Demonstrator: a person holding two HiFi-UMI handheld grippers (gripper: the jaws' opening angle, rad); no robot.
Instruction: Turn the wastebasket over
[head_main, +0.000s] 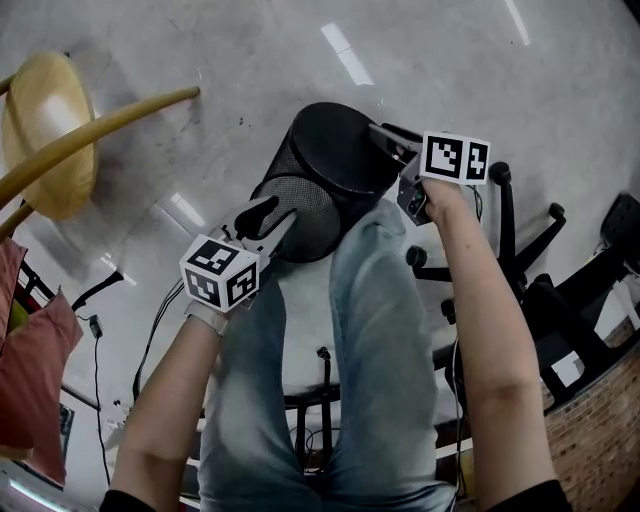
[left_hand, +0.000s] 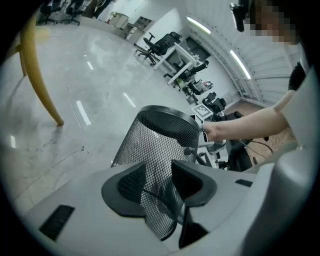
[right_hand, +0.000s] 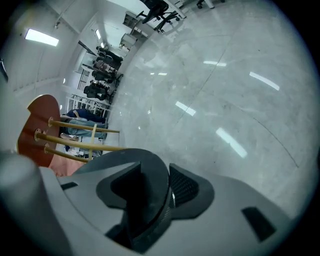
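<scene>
A black mesh wastebasket (head_main: 320, 170) stands tilted on the grey floor, its solid base turned up and to the right. My left gripper (head_main: 268, 215) is at its lower left side. In the left gripper view the mesh wall (left_hand: 160, 140) runs down between the jaws of that gripper (left_hand: 160, 186), and the pads stand apart from each other around it. My right gripper (head_main: 392, 142) is at the base's far edge. In the right gripper view the solid base rim (right_hand: 145, 175) fills most of the gap of that gripper (right_hand: 161, 189), with a thin slit beside the right pad.
A yellow wooden seat (head_main: 45, 130) with a curved leg (head_main: 110, 125) stands at the left. Office chair bases (head_main: 510, 230) crowd the right. Cables (head_main: 150, 340) lie on the floor near the person's jeans-clad legs (head_main: 370, 330). A pink cushion (head_main: 30, 360) is at the far left.
</scene>
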